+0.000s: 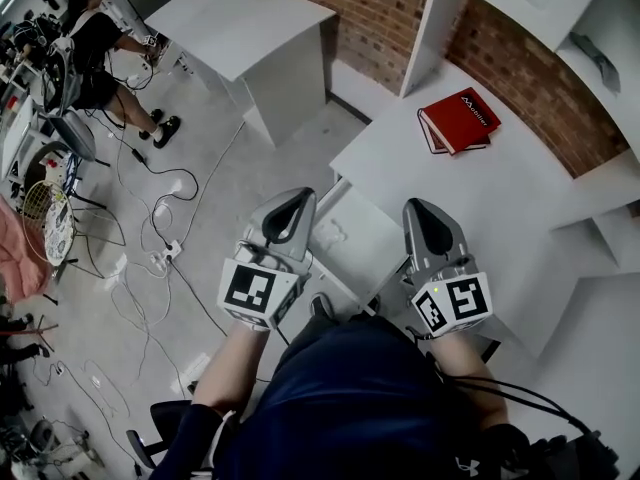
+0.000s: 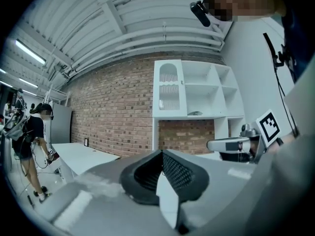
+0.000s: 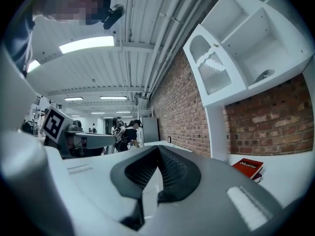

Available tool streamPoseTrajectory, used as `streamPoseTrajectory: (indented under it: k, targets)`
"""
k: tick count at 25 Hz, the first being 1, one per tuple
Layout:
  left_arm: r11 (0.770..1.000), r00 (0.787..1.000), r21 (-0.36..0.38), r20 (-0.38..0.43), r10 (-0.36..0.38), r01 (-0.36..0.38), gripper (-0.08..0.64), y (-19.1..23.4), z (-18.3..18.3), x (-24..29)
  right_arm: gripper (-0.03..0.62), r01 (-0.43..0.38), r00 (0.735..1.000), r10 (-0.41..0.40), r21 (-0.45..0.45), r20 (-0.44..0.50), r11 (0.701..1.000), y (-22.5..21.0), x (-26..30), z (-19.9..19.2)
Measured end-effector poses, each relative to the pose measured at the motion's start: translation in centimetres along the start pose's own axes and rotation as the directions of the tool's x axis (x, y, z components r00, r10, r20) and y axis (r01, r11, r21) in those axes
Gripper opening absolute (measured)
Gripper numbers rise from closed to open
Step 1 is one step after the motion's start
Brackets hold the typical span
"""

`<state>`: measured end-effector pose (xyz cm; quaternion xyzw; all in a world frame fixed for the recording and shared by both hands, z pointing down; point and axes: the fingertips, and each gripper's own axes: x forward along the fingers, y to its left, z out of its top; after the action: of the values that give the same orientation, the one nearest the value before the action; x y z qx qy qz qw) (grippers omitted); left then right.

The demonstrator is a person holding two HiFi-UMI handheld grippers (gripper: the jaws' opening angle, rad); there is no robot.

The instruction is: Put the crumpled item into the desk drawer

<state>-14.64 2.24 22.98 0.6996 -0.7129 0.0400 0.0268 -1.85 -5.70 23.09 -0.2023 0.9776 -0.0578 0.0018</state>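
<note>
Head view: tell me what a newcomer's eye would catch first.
The red book stands out, lying alone on the white desk at upper right, near the brick wall. In the centre, the left gripper and right gripper are side by side, both shut and empty. At left, cables sprawl over the floor.

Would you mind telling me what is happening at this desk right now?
A person holds a claw in each hand over a white desk. The left claw and the right claw are both shut and empty. Between them, what looks like the desk's open drawer holds a pale crumpled thing, too faint to identify. A red book lies on the desk.
</note>
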Motion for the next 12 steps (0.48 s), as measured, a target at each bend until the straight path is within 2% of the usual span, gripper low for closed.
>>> streamPoseTrajectory:
  k: [6, 12]
  targets:
    - [0.998, 1.000, -0.058, 0.024, 0.019, -0.018, 0.003, -0.81, 0.78, -0.07, 0.002, -0.004, 1.000, 0.006, -0.056, 0.024, 0.998, 0.74, -0.21, 1.02]
    - [0.999, 1.000, -0.045, 0.024, 0.013, -0.012, 0.003, -0.72, 0.24, 0.00, 0.002, -0.011, 0.999, 0.014, -0.085, 0.030, 0.996, 1.15, -0.10, 1.17]
